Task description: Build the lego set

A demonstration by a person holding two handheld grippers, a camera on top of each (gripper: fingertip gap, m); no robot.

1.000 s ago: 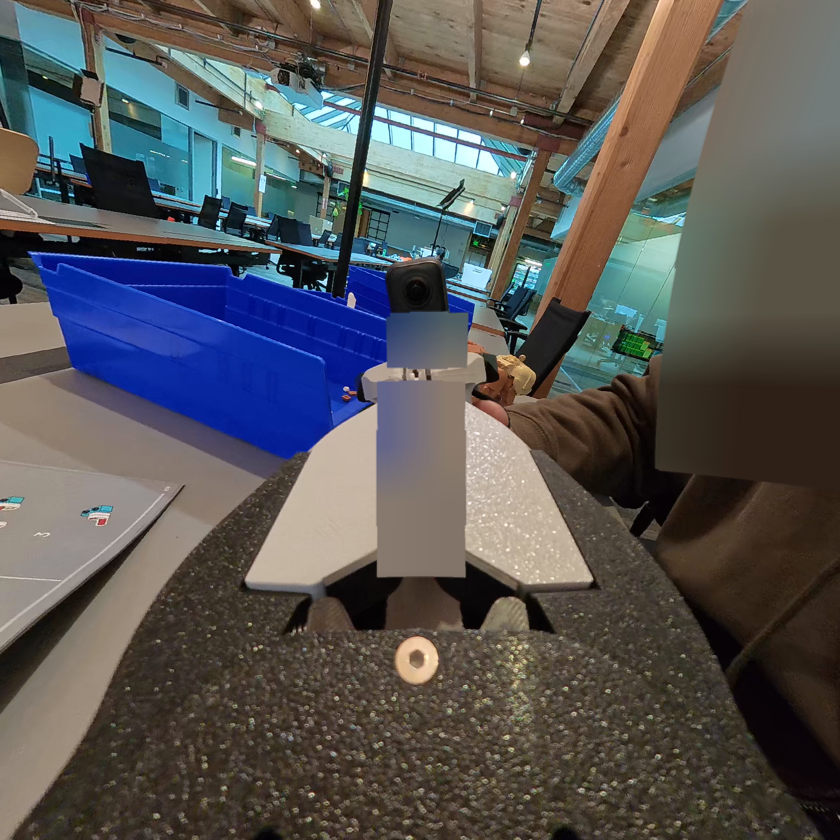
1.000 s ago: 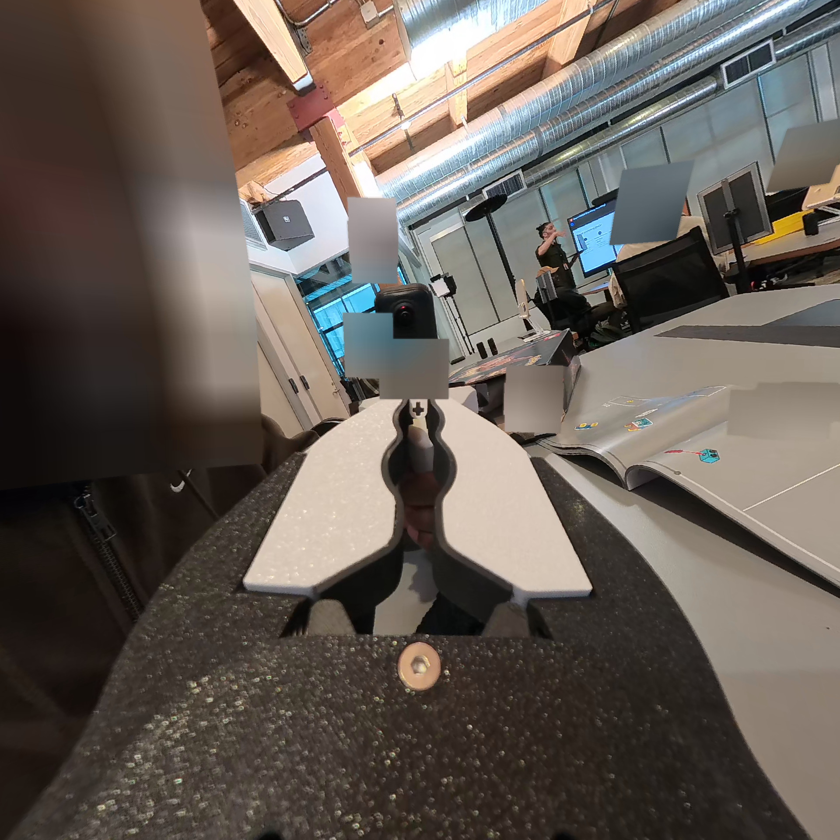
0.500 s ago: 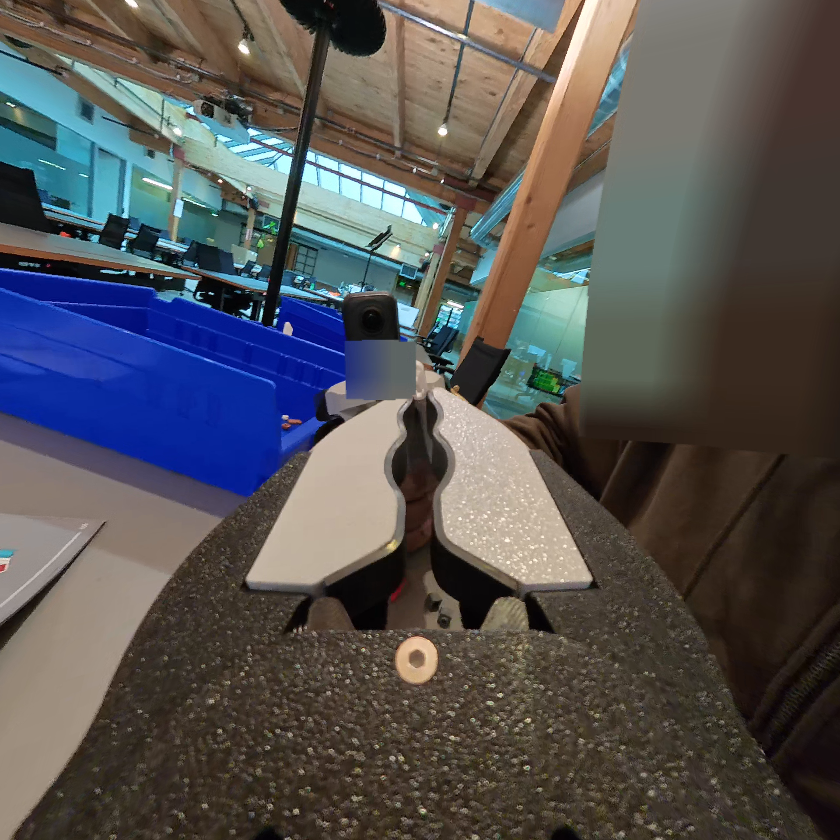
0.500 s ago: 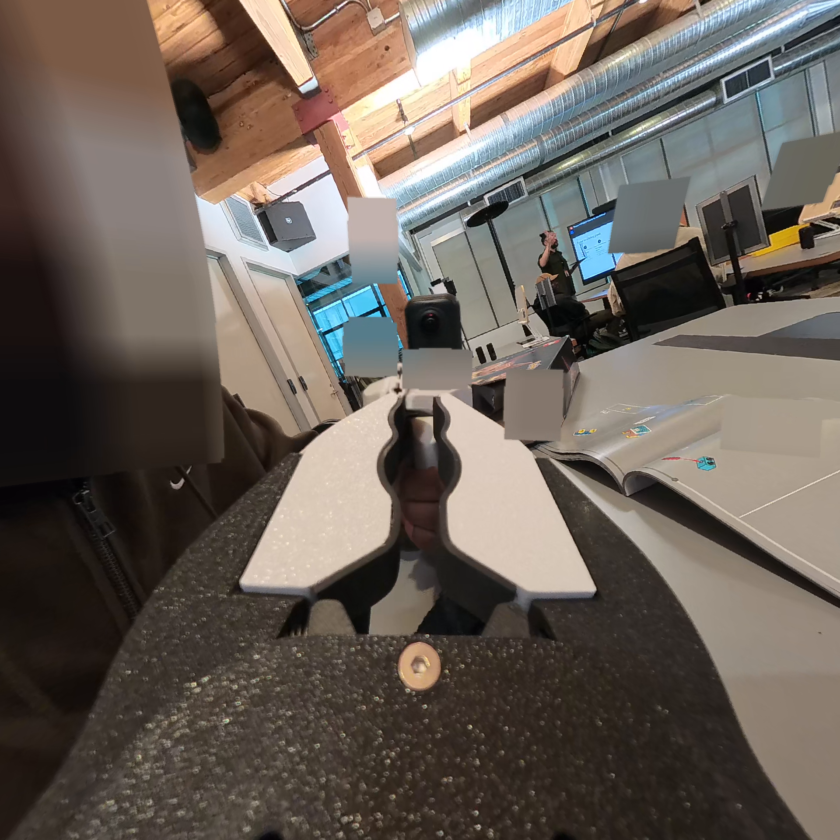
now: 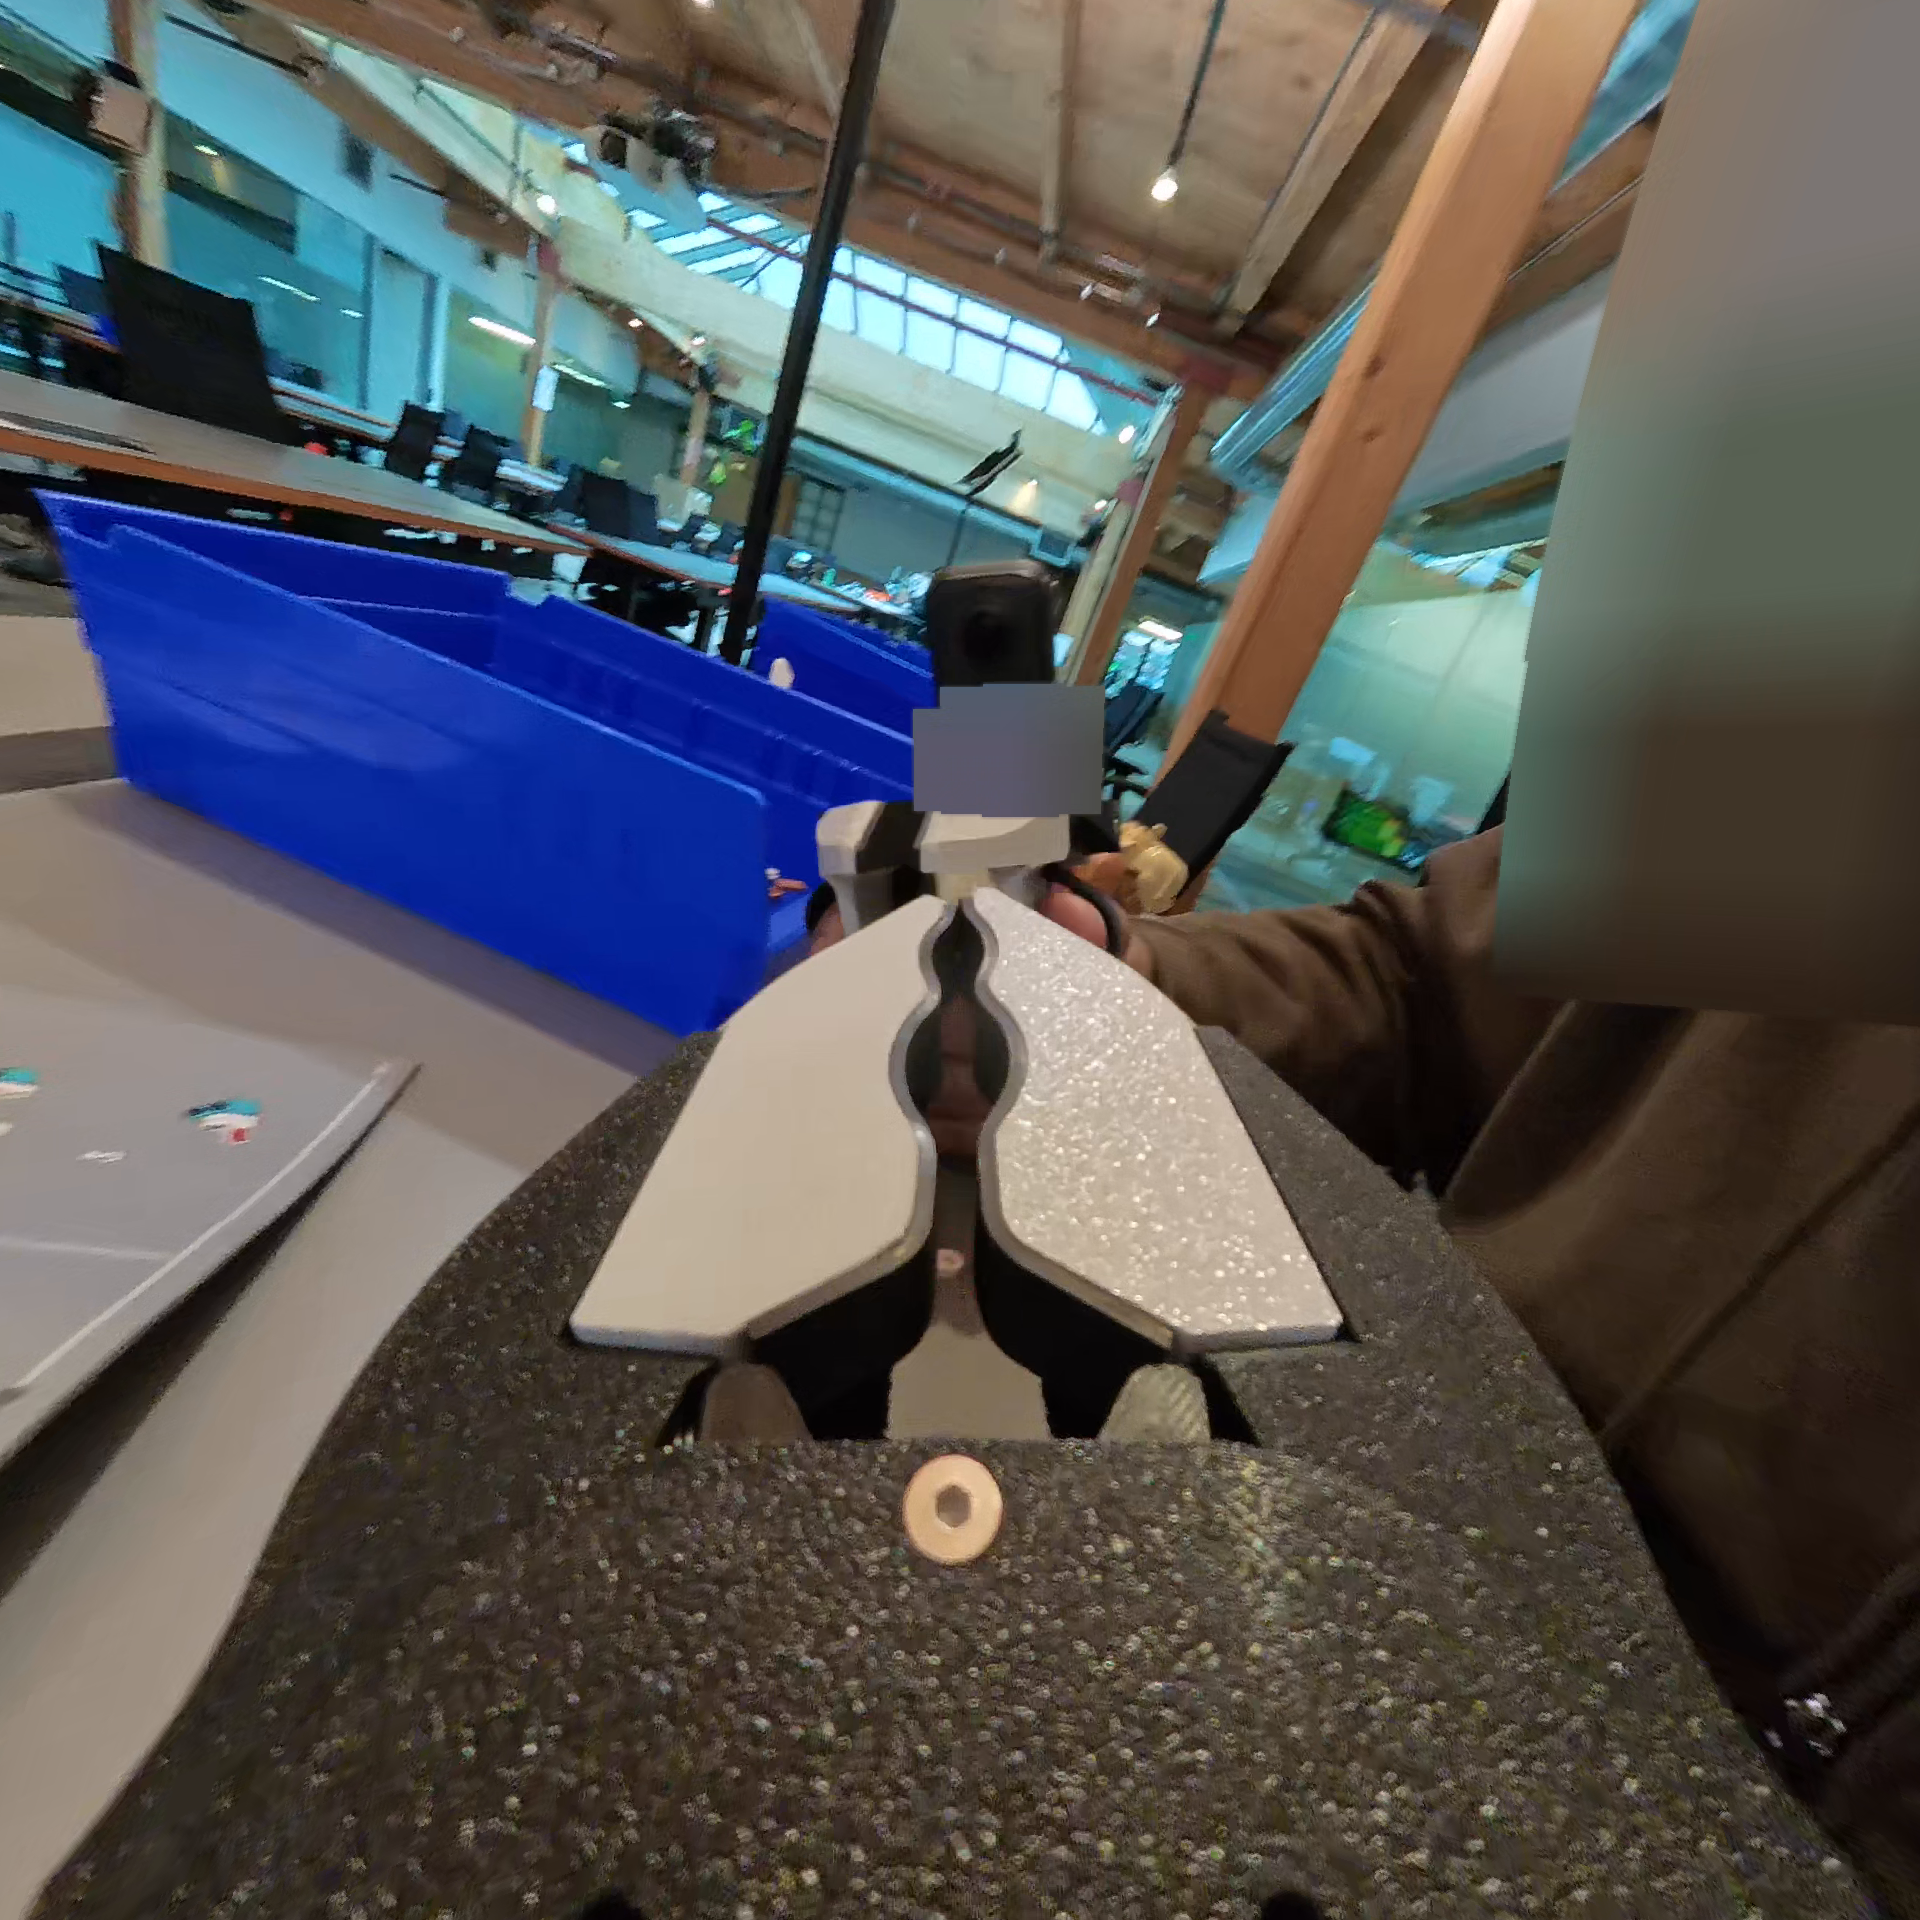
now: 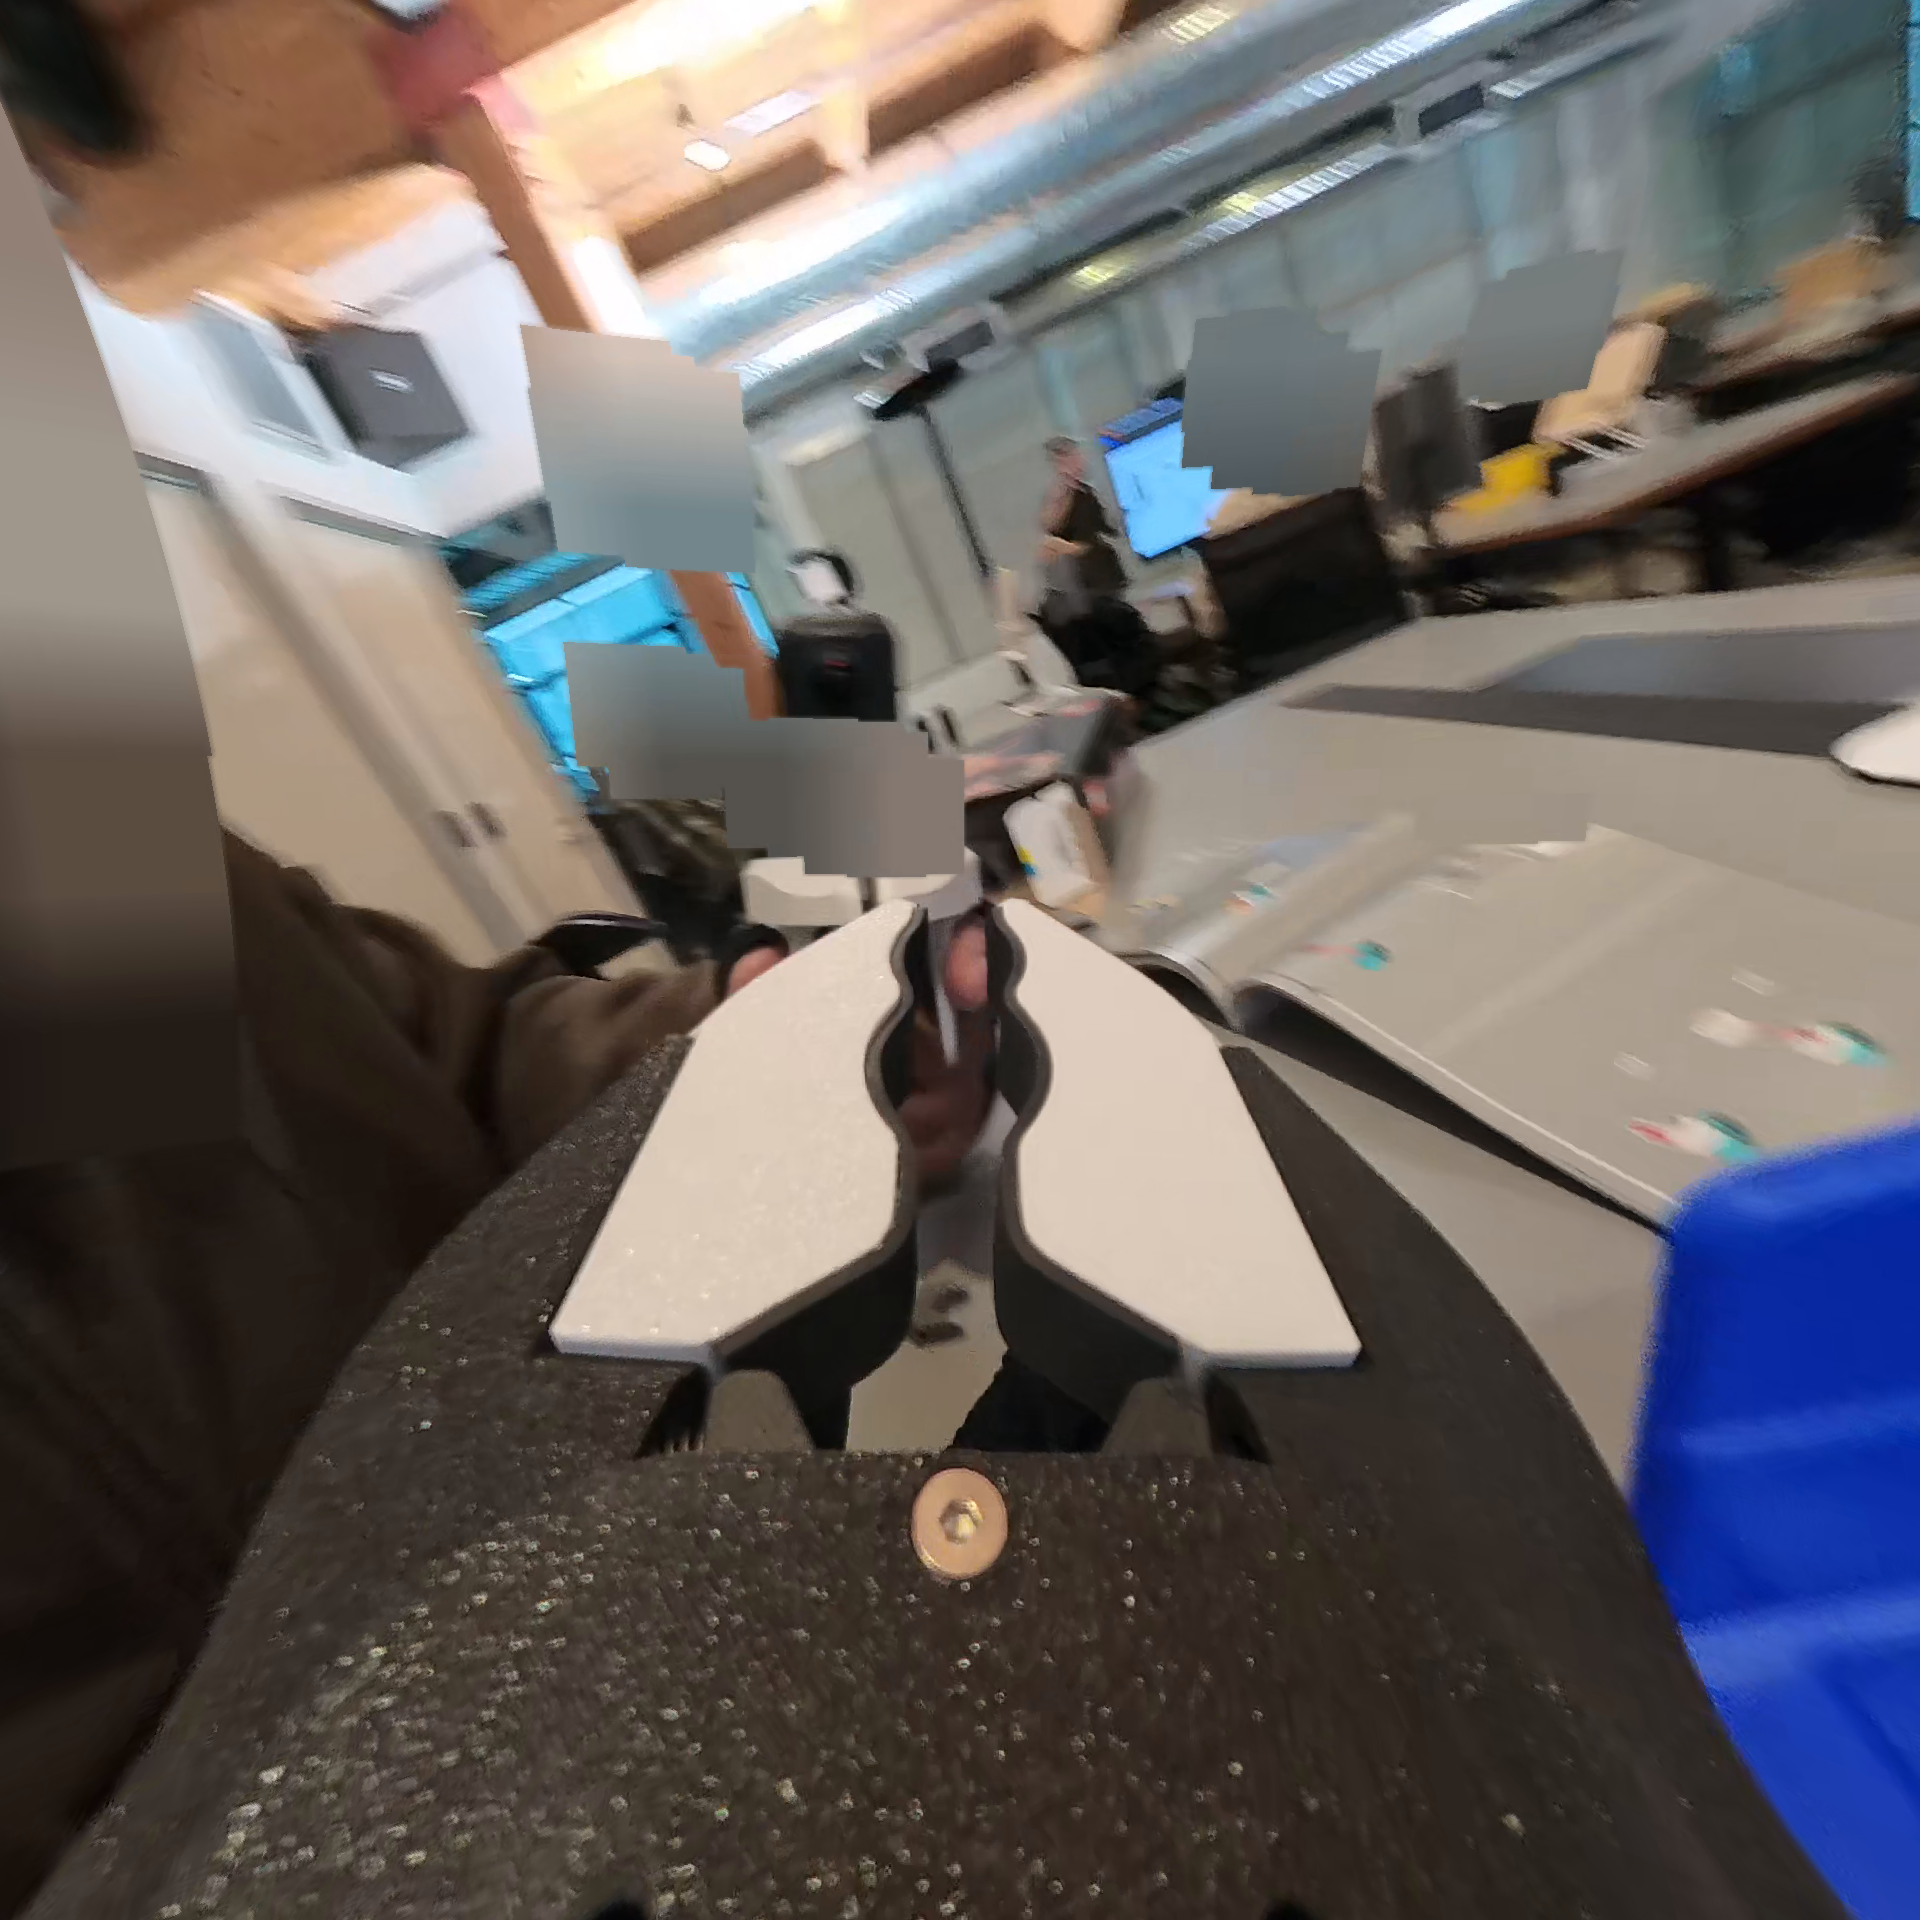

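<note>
Right wrist view: right claw (image 6: 961,914) has just parted slightly and holds nothing; left claw (image 5: 958,906) has stayed pinched together, apparently empty, so no brick gets joined yet.

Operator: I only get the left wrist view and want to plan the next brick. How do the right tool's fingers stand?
Observer: In the right wrist view the right tool has a narrow gap at its tips, with a thin pale sliver in it. Blur hides whether it is gripped.
Operator: Where is the instruction booklet's open spread?
Observer: The booklet lies open, just right of that tool.
Operator: Anything close beside it?
Observer: A blue bin corner looms at that view's right edge.
</note>
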